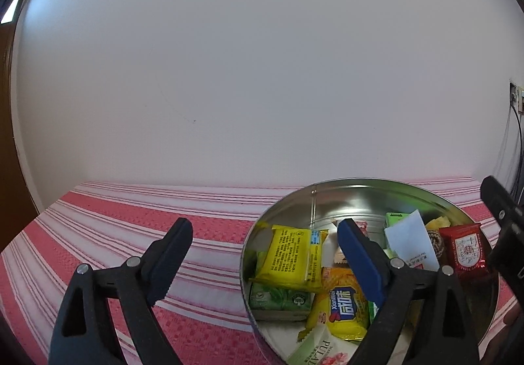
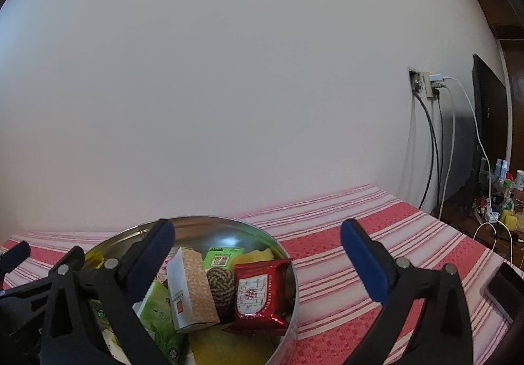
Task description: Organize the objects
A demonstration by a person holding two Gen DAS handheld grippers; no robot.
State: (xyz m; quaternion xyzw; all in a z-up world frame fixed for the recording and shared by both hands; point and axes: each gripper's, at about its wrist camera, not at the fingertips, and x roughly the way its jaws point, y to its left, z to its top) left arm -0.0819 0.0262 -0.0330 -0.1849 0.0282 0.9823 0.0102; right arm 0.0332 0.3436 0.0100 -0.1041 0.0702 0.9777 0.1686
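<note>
A round metal tin (image 1: 344, 191) stands on a red and white striped cloth (image 1: 131, 224). It holds several snack packets: a yellow packet (image 1: 291, 255), a green packet (image 1: 278, 299), a red foil packet (image 1: 465, 247), a white box (image 1: 411, 242). My left gripper (image 1: 262, 263) is open and empty, its right finger above the tin, its left finger over the cloth. In the right wrist view the tin (image 2: 235, 227) sits lower left with the red packet (image 2: 258, 293) and a patterned white box (image 2: 193, 289). My right gripper (image 2: 258, 266) is open and empty over the tin's right half.
A white wall rises right behind the table. A wall socket (image 2: 425, 85) with hanging cables is at the right, beside a dark screen (image 2: 488, 122) and a cluttered shelf (image 2: 501, 201). A dark phone-like object (image 2: 504, 286) lies at the cloth's right edge.
</note>
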